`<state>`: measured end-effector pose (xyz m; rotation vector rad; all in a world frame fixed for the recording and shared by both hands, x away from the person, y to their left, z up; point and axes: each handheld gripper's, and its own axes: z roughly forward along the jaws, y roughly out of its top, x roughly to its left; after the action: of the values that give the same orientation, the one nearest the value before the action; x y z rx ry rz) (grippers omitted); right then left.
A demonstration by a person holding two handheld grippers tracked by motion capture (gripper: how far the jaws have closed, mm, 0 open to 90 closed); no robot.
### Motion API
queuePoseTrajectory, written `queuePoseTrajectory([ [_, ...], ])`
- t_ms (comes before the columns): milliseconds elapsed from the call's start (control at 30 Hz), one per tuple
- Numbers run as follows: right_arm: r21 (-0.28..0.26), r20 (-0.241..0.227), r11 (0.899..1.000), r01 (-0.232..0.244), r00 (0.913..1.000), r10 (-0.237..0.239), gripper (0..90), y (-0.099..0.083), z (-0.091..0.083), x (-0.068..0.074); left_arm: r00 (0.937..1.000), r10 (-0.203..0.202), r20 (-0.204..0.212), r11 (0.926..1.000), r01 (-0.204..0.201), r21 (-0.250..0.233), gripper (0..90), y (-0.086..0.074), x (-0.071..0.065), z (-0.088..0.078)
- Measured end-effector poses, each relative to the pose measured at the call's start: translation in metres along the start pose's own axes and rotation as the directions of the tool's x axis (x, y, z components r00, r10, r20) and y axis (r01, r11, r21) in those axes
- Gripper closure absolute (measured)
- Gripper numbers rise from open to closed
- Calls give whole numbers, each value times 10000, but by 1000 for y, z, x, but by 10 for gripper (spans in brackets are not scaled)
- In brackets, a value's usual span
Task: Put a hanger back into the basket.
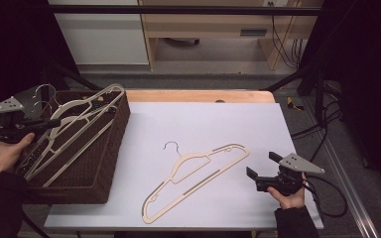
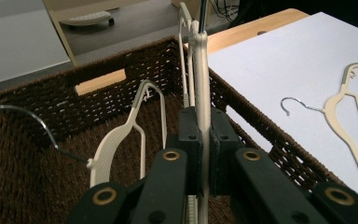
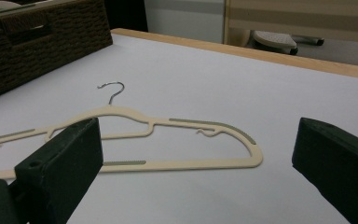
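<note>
Left gripper (image 2: 204, 154): black, matt, hard-edged plastic with brass-ringed pivots, clenched on the thin flat bar of a cream plastic hanger (image 2: 202, 84). Held hanger standing on edge between the pads, slim and smooth, running far-right across the basket rim toward the table's wooden edge; in the high view (image 1: 82, 116) slanting across the top of the basket, lifted above its floor.

Dark brown woven wicker basket (image 1: 110, 153): rectangular, coarse-ribbed weave, a slot handle cut in its far wall, at the left end of the table. Inside, more cream hangers (image 2: 121, 135) with curved shoulders and thin bent steel wire hooks, leaning on the weave.

Pale lilac-white matt table sheet (image 1: 203, 124), smooth and flat, bordered at the far side by a light wooden strip.

Loose cream hanger (image 1: 196, 173) lying flat near the middle of the sheet, well apart from the basket: slender outline, grey ribbed grip strips on shoulders and lower bar, small silver wire hook pointing far-left.

Right gripper (image 1: 264, 171): black blocky jaws released and spread wide, nothing between them, low at the near right, just beside the loose hanger's right tip.
</note>
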<state>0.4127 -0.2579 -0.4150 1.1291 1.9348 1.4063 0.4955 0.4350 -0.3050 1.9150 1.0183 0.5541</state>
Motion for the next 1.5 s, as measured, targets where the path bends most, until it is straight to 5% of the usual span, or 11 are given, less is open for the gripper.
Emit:
queuePoseTrajectory([
  [600, -4, 5, 10000, -17, 10000, 17, 21, 0, -1, 0, 9973, -638, -365, 9949, 665, 762, 855, -35, -2, 29],
  [900, 37, -18, 10000, 8, 10000, -8, 21, 0, 0, 0, 9903, -1118, -829, 9835, 1222, 1335, 843, -49, 0, 44],
  [1067, 82, -29, 10000, 1, 10000, -1, 21, 0, 1, 1, 9826, -1497, -1101, 9803, 1620, 1132, 834, -52, 4, 44],
  [1367, 106, -59, 9999, -13, 10000, 13, 22, 0, 1, 1, 9554, -2074, -2102, 9630, 2372, 1281, 755, -61, 14, 41],
  [1500, 109, -62, 9999, 5, 10000, -5, 22, -1, 2, 1, 9545, -1962, -2244, 9627, 2310, 1407, 721, -62, 14, 38],
])
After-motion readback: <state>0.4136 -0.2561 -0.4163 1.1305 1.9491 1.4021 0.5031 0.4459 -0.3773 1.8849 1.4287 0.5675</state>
